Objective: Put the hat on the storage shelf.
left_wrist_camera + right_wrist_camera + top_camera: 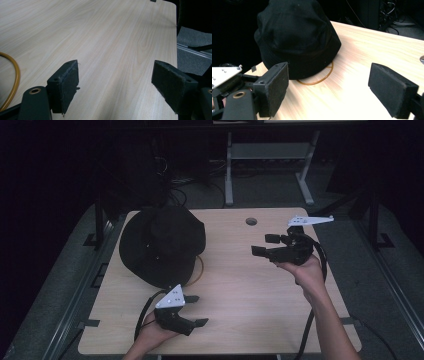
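Both hand-held grippers, left point(196, 310) and right point(263, 244), open-jawed, empty.

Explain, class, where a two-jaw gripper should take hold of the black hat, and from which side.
Probably the brim. The hat sits crown-up on the table, and its crown looks too wide and soft for the jaws. The brim's edge facing the open right gripper is thin and lies clear of the table's edge, so come in low from that side, one jaw sliding under the brim, above the orange ring.
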### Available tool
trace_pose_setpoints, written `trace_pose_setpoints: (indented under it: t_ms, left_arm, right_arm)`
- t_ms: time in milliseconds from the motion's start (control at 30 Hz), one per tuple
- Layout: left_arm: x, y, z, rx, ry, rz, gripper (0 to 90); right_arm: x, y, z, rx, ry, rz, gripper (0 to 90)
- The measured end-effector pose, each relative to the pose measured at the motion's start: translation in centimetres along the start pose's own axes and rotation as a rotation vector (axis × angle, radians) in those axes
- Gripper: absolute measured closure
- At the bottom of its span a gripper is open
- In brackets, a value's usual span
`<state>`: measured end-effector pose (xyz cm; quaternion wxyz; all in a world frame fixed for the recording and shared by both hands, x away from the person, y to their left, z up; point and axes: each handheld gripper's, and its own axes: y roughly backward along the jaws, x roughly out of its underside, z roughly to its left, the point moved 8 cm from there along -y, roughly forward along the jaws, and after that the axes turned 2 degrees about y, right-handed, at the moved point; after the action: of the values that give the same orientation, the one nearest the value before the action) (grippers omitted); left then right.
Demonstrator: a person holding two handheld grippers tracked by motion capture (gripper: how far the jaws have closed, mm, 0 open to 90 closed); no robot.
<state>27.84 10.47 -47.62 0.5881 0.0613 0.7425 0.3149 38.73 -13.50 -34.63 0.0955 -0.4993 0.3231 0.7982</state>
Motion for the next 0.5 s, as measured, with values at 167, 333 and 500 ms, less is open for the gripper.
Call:
trace_pose_setpoints:
  t_ms: [167, 333, 500]
  left_arm:
    - [0.0, 0.0, 0.0, -0.001, -0.002, -0.001, 21.4]
    - [0.0, 0.0, 0.0, -0.002, 0.0, -0.004, 21.4]
    - [0.0, 0.1, 0.0, -0.003, 0.001, -0.005, 21.4]
  right_arm:
    - [0.9, 0.5, -0.2, 0.006, -0.003, 0.003, 16.1]
    - [1.7, 1.1, -0.4, 0.016, -0.009, 0.001, 16.0]
    - [2.4, 1.5, -0.5, 0.023, -0.019, 0.001, 16.0]
